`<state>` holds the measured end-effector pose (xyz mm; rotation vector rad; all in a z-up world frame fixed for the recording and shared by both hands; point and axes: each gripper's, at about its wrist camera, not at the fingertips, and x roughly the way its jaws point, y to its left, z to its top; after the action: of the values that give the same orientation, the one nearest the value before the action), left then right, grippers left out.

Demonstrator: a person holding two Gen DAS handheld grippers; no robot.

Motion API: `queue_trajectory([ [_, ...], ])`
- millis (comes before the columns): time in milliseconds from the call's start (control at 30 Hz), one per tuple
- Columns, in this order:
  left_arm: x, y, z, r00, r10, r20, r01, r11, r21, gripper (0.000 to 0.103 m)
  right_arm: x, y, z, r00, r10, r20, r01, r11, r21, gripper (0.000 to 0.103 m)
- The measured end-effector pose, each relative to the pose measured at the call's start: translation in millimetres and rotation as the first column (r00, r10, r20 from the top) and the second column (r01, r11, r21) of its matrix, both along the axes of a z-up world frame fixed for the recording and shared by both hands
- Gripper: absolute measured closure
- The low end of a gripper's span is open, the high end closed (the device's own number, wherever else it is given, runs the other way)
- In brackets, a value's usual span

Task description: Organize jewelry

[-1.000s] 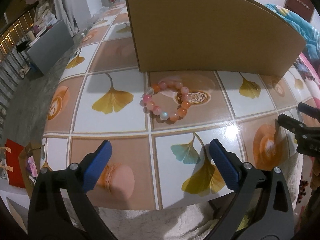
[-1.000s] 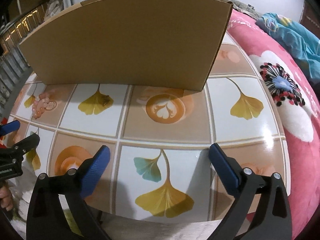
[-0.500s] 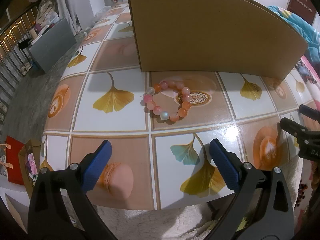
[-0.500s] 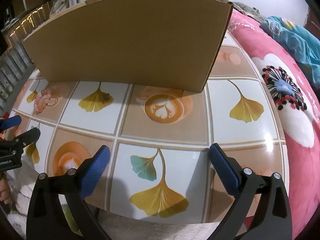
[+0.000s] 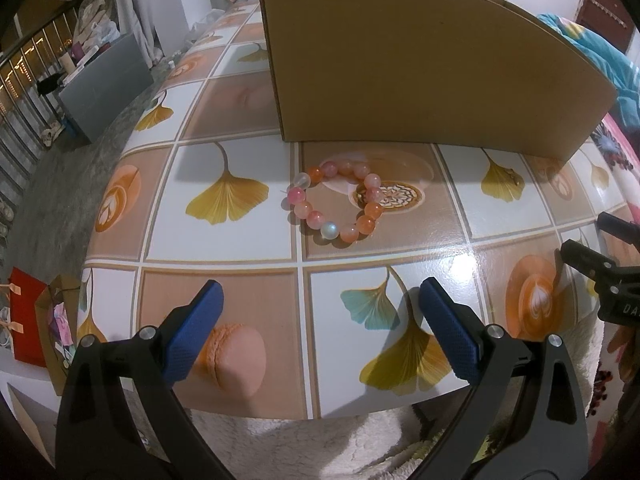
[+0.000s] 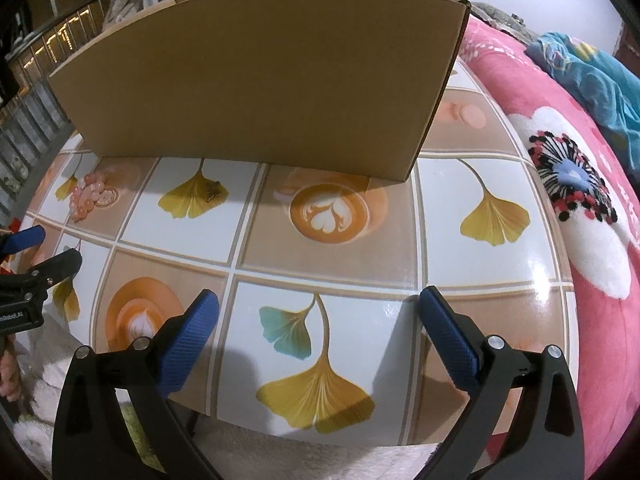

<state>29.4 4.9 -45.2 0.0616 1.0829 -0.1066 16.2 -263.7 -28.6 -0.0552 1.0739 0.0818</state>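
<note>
Hovering: both tools hang over the table's near edge, neither touching anything; this reads as the approach before a first pick.
Left gripper (image 5: 320,312): fingers spread wide, empty, aimed at the tile row in front of the bracelet.
Right gripper (image 6: 318,322): fingers likewise wide apart and empty, pointed at the tiles toward the table's right side, near the pink blanket (image 6: 580,200).
Bracelet (image 5: 338,202): a loop of pink, orange and pale beads lying flat on the table (image 5: 240,248), just in front of the box's near wall, toward that wall's left corner; well apart from either tool.
Small charm (image 6: 214,191): a little brownish piece on a yellow leaf tile, near the box's wall, to the right of the bracelet; too small to tell what kind of jewelry it is.
Cardboard box (image 5: 420,76): stands toward the table's far side with its tall plain wall facing the tools; its inside is hidden from both views.
Step in hand: judged as lining up on the bracelet, with nothing yet collected.
Next move calls for: the left tool to go forward and down, straddle one side of the bead loop with a finger inside and one outside, then close gently, since round beads may roll or slip.
Risk: the box's wall stands close behind, leaving little room to overshoot.
</note>
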Motion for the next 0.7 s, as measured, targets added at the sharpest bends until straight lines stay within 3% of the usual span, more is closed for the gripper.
queue_trajectory([
  [700, 0.6, 0.3, 0.2, 1.0, 0.001, 0.001, -0.001, 1.0, 0.0, 0.008, -2.0, 0.9, -0.5, 1.0, -0.001, 0.004, 0.001, 1.0, -0.002, 0.006],
])
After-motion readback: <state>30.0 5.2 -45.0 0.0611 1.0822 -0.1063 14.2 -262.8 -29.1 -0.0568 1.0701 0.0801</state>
